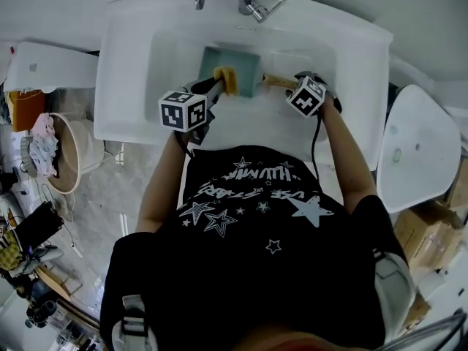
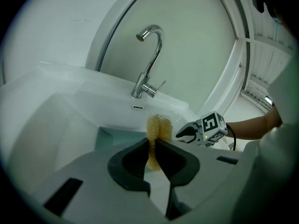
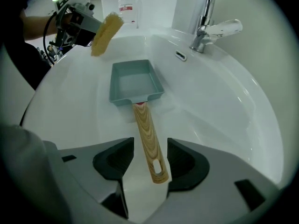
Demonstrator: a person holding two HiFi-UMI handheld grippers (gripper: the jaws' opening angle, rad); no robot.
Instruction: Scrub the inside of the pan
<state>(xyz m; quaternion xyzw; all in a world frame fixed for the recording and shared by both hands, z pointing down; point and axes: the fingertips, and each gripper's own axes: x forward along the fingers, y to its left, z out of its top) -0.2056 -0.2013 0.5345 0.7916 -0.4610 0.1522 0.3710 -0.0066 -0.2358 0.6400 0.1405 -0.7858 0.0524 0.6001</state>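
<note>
In the left gripper view only a corner of the teal rectangular pan (image 2: 111, 137) shows. The left gripper (image 2: 152, 155) hides the rest with its body, and its jaws cover the lower half of the yellow sponge (image 2: 158, 126), just right of that corner.

Black short-sleeved T-shirt (image 1: 256, 225), white stars and lettering. Grey left gripper (image 2: 152, 148) and right gripper (image 3: 150, 160), each bearing a black-and-white marker cube (image 1: 183, 110); a black cable (image 1: 314, 148), seemingly the right's.
</note>
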